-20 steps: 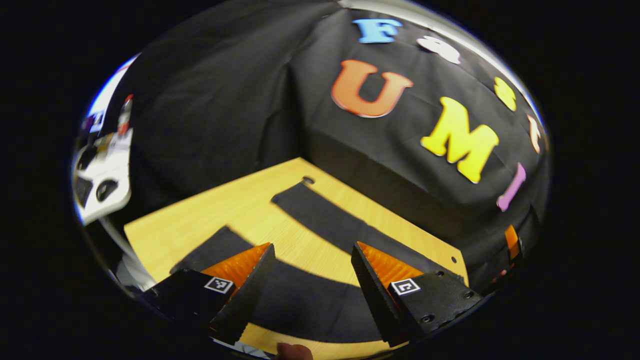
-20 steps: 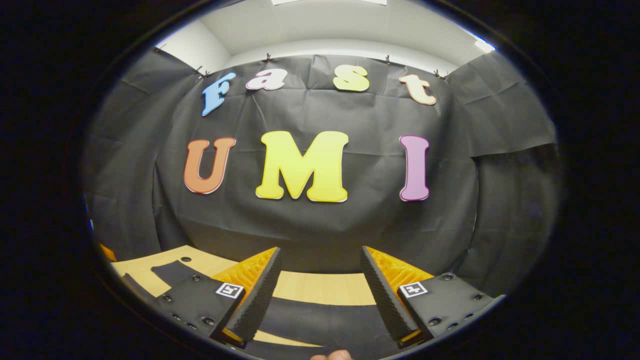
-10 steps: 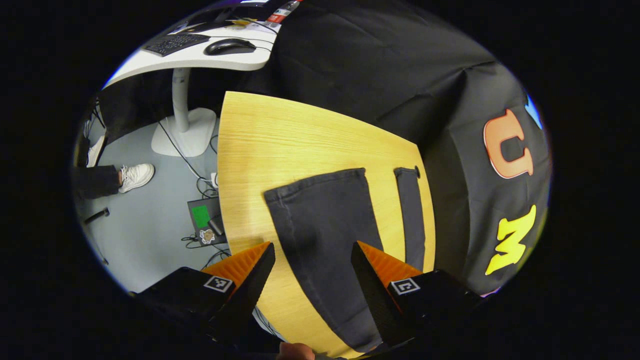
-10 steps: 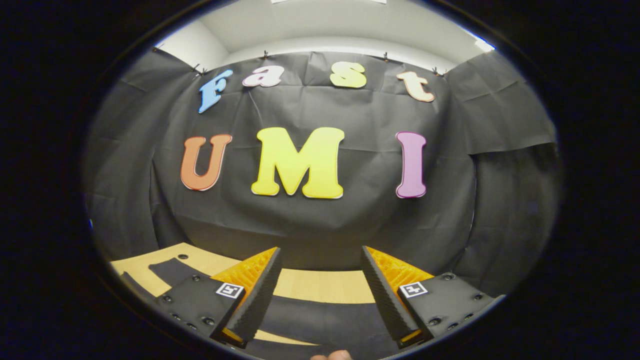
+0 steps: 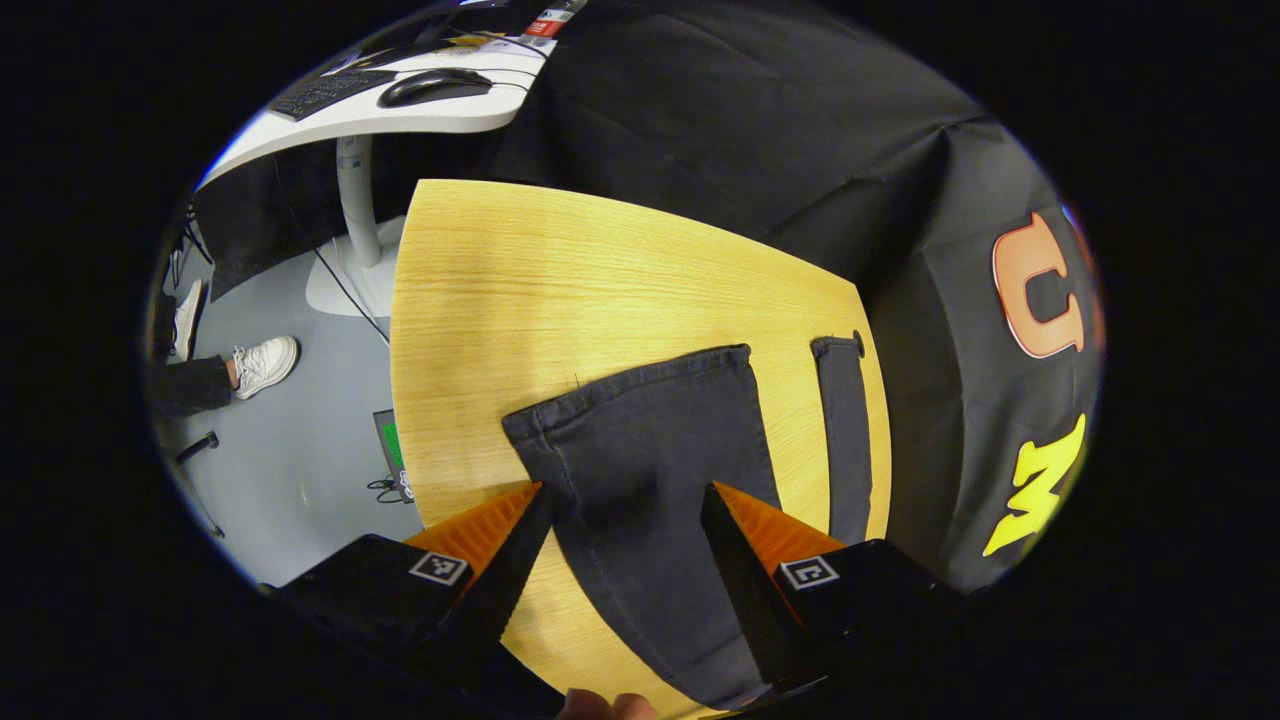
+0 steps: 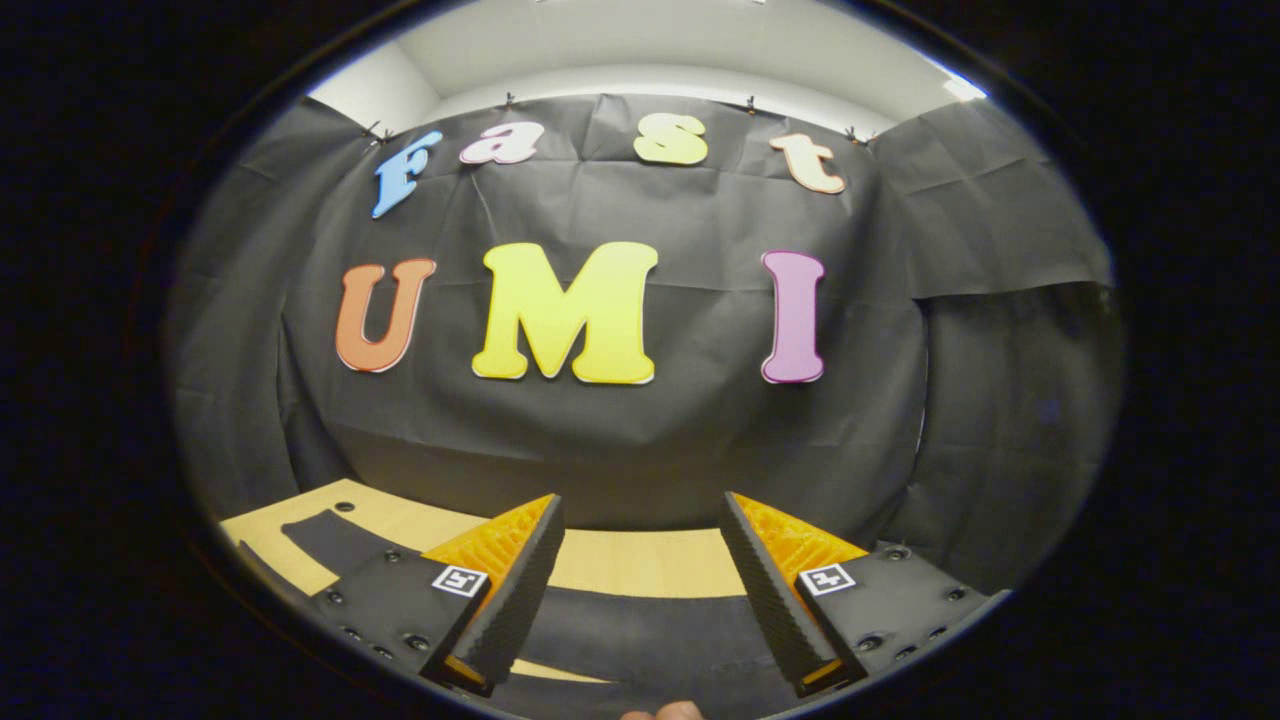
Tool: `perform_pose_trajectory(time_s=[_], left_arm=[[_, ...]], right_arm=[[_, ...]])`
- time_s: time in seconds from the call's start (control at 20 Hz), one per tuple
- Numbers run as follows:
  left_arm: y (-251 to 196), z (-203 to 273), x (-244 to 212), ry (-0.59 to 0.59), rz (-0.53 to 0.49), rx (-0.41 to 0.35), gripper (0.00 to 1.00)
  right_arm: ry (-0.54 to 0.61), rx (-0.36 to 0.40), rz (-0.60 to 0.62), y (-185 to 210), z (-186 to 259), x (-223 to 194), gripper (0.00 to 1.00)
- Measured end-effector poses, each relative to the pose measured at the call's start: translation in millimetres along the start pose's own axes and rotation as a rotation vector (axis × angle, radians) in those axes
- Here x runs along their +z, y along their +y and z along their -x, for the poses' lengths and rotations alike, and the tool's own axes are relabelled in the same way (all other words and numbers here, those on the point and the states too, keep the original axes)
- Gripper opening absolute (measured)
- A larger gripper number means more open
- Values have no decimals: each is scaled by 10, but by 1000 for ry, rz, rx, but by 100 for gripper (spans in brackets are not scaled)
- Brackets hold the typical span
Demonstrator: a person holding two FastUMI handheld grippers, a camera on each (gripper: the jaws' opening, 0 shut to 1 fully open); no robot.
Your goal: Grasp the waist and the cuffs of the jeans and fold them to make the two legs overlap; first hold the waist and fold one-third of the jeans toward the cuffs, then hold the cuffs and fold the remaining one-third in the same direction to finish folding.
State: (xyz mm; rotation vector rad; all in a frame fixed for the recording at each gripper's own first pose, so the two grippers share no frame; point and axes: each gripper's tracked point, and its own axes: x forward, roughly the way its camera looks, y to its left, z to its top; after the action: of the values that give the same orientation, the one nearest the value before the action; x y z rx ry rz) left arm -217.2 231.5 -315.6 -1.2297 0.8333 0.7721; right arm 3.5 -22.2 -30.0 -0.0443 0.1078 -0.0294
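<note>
Left gripper view: we logged left gripper (image 5: 622, 495), fingers apart, over dark jeans (image 5: 650, 450) on wooden table (image 5: 520, 270); cuffs toward 12 o'clock; right gripper (image 6: 642, 505) likewise spread.

The left gripper view looks steeply down from above the wooden table (image 5: 560, 270) toward its end and the floor (image 5: 290, 470) beyond. The right gripper view sits low, facing level at the booth's wall — both share the dark jeans (image 5: 640, 470) on the table.

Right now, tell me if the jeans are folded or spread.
Spread. In the left gripper view the jeans lie flat on the table, the two legs apart with bare wood between them, not overlapped.
</note>
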Motion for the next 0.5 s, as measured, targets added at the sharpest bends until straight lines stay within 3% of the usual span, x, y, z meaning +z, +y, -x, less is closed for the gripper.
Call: perform_pose_trajectory(time_s=[0.15, 0.2, 0.25, 0.35, 0.5], left_arm=[[9, -29, 9, 5, 50, 13, 88], [34, -37, 15, 12, 78, 16, 73], [51, -29, 21, 17, 105, 12, 79], [130, -70, 30, 23, 134, 16, 63], [205, -78, 17, 32, 124, 22, 21]], right_arm=[[39, -15, -25, -88, 10, -125, 95], [43, -16, -38, -111, 22, -133, 95], [45, -18, -52, -138, 31, -146, 95], [68, -19, -80, -188, 18, -199, 95], [155, -3, -165, -274, -3, -366, 95]])
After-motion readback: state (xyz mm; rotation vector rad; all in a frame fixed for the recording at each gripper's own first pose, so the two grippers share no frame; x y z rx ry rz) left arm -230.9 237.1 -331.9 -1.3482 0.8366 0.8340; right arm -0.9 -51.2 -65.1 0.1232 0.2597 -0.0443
